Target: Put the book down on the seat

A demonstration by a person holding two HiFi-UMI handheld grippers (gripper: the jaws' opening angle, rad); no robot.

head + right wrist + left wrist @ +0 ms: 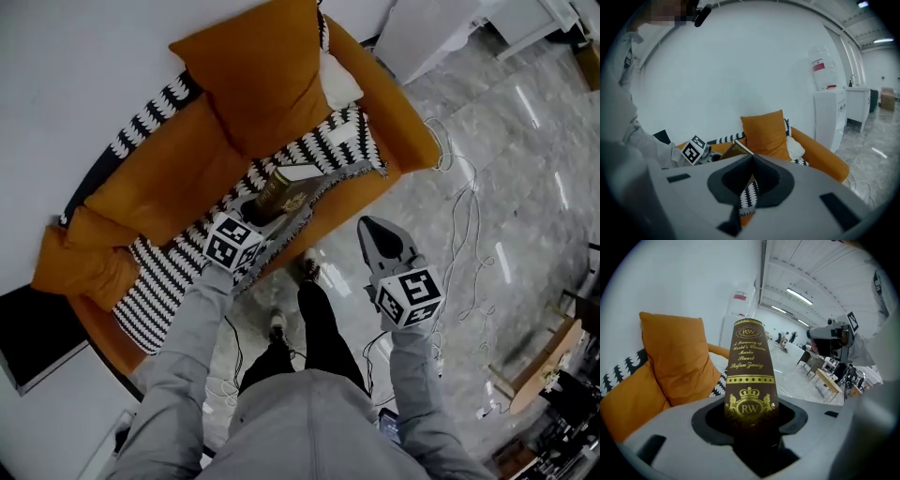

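Now clamped in the left tool [259, 216]: the book [291, 191], pinched at its near end with both jaws closed on the covers and the gilt spine facing the left gripper view's camera [749, 376]. Long axis straight out along the jaws, toward 1 o'clock in the head view, tilted rather than flat. Held over the front edge of the seat [220, 169], above the striped throw [330, 148]. Hard to tell whether the far end touches the throw or hangs just clear of it.

Beyond it at 12 o'clock, an orange cushion [258, 75] propped against the backrest. More bare seat off toward 10 o'clock.

Clearly the nearer one, the left tool. Off at 3 o'clock from the book and well apart from it, the right tool [369, 228], out over the floor [487, 178], jaw tips pressed together on nothing [751, 161].

Likely calls for lowering toward 1 o'clock, laying the long axis flat on the throw, then parting the jaws.

No containers in sight.
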